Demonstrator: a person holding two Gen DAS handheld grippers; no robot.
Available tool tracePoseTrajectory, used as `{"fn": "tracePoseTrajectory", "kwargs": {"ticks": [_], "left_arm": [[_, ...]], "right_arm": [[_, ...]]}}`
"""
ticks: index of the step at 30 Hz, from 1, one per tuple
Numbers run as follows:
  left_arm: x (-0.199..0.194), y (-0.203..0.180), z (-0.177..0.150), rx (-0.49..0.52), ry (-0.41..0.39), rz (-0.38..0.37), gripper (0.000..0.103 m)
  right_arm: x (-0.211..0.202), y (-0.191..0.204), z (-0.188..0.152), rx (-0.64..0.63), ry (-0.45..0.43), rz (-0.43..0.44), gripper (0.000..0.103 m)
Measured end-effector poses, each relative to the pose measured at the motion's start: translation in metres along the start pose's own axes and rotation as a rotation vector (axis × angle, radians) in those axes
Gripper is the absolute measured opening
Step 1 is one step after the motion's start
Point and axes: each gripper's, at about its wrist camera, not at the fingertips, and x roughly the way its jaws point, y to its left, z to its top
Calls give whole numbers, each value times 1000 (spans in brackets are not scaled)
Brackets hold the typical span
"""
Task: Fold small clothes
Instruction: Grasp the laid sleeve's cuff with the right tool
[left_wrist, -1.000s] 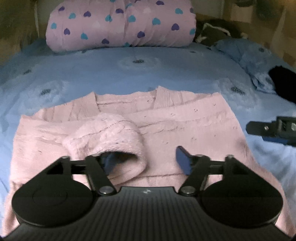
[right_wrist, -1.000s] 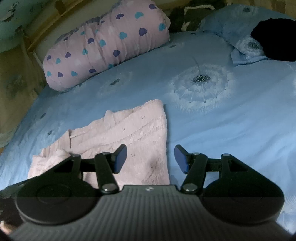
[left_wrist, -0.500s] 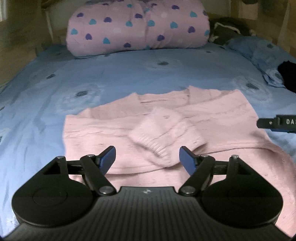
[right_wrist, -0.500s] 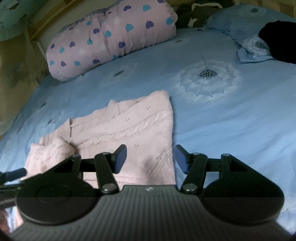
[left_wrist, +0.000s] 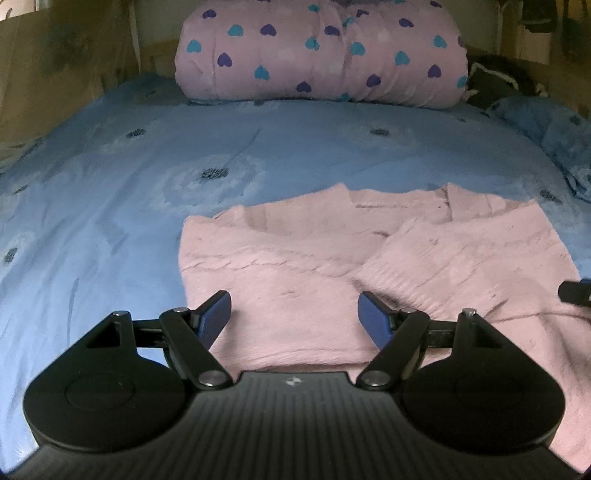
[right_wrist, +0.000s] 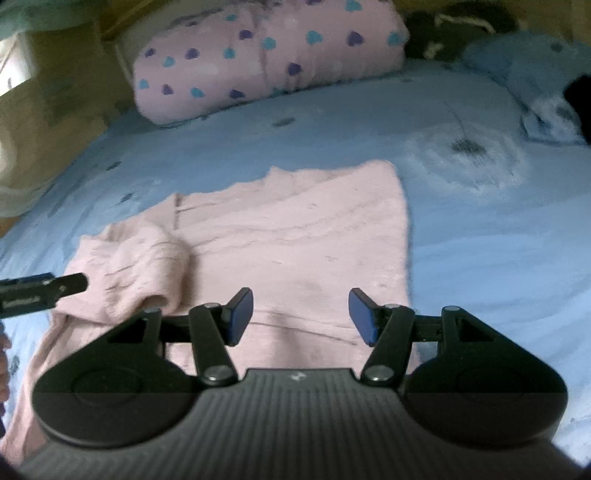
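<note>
Released a second ago, the knitted sleeve (left_wrist: 436, 266) that the left gripper (left_wrist: 294, 319) had pinched now lies folded across the chest of the small pale-pink knitted sweater (left_wrist: 288, 291), cuff toward the middle, and that gripper has drawn back to the garment's left edge with its blue-padded fingers (left_wrist: 216, 315) spread wide and empty. The sweater rests flat on the light-blue dandelion-print bedsheet (left_wrist: 110, 206), neckline pointing away toward the head of the bed and hem nearest the cameras, so its long axis runs from the cameras to the rolled pink quilt with blue and purple hearts (left_wrist: 321, 51). The right gripper (right_wrist: 301, 315) hovers over the sweater's lower right portion, its fingers (right_wrist: 240, 314) likewise parted and grasping nothing. A rumpled blue pillow (right_wrist: 524, 74) sits at the far right.
</note>
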Motion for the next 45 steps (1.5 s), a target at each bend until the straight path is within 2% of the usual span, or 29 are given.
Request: {"fn": "tracePoseTrajectory", "kwargs": {"ticks": [5,10,14,20,27,32,42,45], "left_arm": [[5,14,-2,8,60,-9,80],[10,36,-6,-59,100,-6,80],[6,55,-7,-121,103,0,80],[5,68,-4,-163,110,-6,80],[4,68,-2,-176,106,0,80],[4,67,-2,-172,100,1,80],[4,59,1,-156,94,0,80],[5,57,2,-155,94,1,80]], "right_arm": [[-1,32,3,-30,-16,28,61],[2,79,4,-121,-29,72,61],[9,119,4,-227,-23,106,60],[25,157,-2,-387,-51,71,59],[47,176,-13,-535,-3,34,59],[64,177,-18,-576,36,7,59],[69,144,-5,-416,76,138,56],[68,141,-2,-400,77,131,47]]}}
